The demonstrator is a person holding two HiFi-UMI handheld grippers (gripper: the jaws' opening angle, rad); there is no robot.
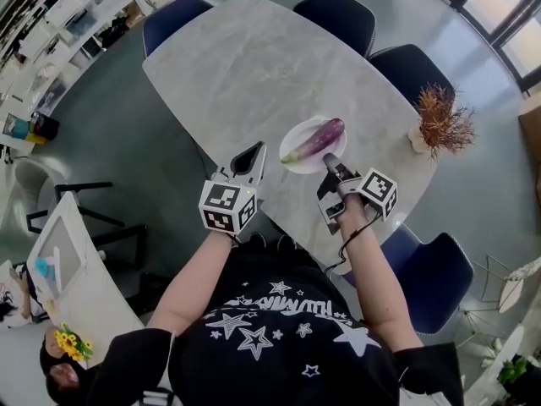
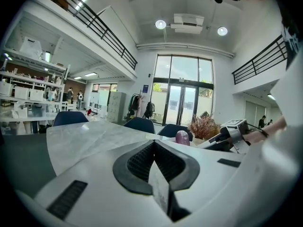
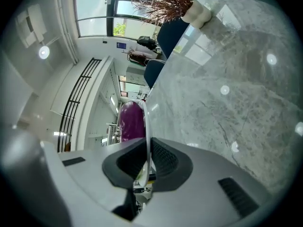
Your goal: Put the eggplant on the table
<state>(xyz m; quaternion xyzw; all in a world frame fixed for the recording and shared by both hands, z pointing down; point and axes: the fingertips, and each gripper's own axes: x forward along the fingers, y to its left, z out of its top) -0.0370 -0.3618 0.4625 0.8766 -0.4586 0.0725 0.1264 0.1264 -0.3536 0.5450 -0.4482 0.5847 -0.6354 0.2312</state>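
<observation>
Marble worktop (image 1: 254, 66) carries a white plate (image 1: 303, 131) with the eggplant (image 1: 314, 140) on it, not yet moved; right hand-held gripper (image 1: 332, 160) pinches the plate's rim, left hand-held gripper (image 1: 253, 152) closed, empty, beside the plate

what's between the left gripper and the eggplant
Nothing visible blocks it: only bare table separates the shut left gripper from the eggplant, which lies on a white plate. The right gripper is clamped on that plate's near rim.
</observation>
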